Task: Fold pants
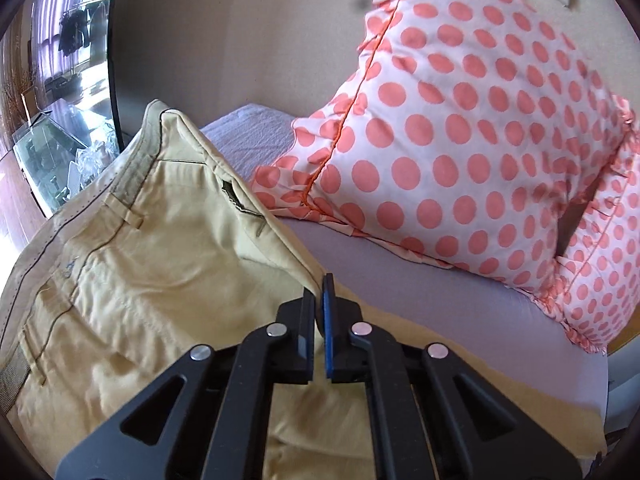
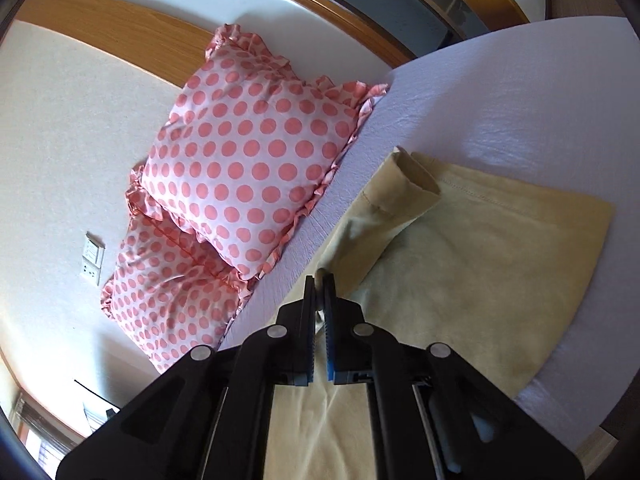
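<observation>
The tan pants (image 1: 152, 264) lie on a bed with a lilac sheet (image 1: 420, 296). In the left wrist view the waistband end with belt loops is lifted, and my left gripper (image 1: 319, 292) is shut on the pants' side edge. In the right wrist view the leg end (image 2: 472, 264) lies flat on the sheet with one cuff (image 2: 408, 184) raised and folded over. My right gripper (image 2: 319, 286) is shut on the edge of that raised leg.
Polka-dot pillows (image 1: 480, 140) lean against the wall at the head of the bed; two show in the right wrist view (image 2: 248, 164). A glass table (image 1: 48, 152) stands beyond the bed on the left. A wooden headboard trim (image 2: 120, 28) and wall sockets (image 2: 93, 258) are visible.
</observation>
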Demonstrator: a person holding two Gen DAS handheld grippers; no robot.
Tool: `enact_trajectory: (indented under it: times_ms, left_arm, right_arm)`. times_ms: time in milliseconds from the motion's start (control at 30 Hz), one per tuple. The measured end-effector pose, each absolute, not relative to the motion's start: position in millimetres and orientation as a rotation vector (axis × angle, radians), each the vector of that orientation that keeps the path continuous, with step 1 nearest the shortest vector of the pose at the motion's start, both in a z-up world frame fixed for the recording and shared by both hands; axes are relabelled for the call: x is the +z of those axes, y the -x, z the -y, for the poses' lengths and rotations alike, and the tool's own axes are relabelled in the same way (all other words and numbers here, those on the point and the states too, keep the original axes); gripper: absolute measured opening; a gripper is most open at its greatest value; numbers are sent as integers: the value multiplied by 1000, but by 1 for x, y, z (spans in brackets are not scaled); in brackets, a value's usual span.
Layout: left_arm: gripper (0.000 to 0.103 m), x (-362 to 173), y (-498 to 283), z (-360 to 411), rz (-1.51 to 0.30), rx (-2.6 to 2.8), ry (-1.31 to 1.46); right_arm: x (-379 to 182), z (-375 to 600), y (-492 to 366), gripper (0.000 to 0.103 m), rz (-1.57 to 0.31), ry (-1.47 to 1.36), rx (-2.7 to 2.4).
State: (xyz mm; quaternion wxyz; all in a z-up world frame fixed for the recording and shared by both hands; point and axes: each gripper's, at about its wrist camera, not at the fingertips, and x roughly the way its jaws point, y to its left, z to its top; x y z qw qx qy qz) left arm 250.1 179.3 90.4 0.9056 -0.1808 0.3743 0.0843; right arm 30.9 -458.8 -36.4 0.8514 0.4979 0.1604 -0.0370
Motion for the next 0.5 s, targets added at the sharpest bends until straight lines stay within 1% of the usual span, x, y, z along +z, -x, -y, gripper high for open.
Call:
enact_trajectory:
  times_ms: [100,167,233,367,500]
  left_arm:
    - [3,104,-165,-180,-680,137,366]
    - [3,97,-111,-183,-659,136,381]
    - [4,78,-67,-186,-668,141,412]
    - [4,37,-18,-188,-711,174,466]
    - [4,18,3,-189,-716,187,483]
  right_arm:
    - [-32,468,-14,4,-300,-1051,-90]
    - [-33,474,-7,4,-301,-1043,-107]
    - [-37,477,-3,4,-320,-1037,-127]
    - [-50,479,1,4,-361,-1047,-164]
    - [-55,478,10,4,-377,-1043,-189]
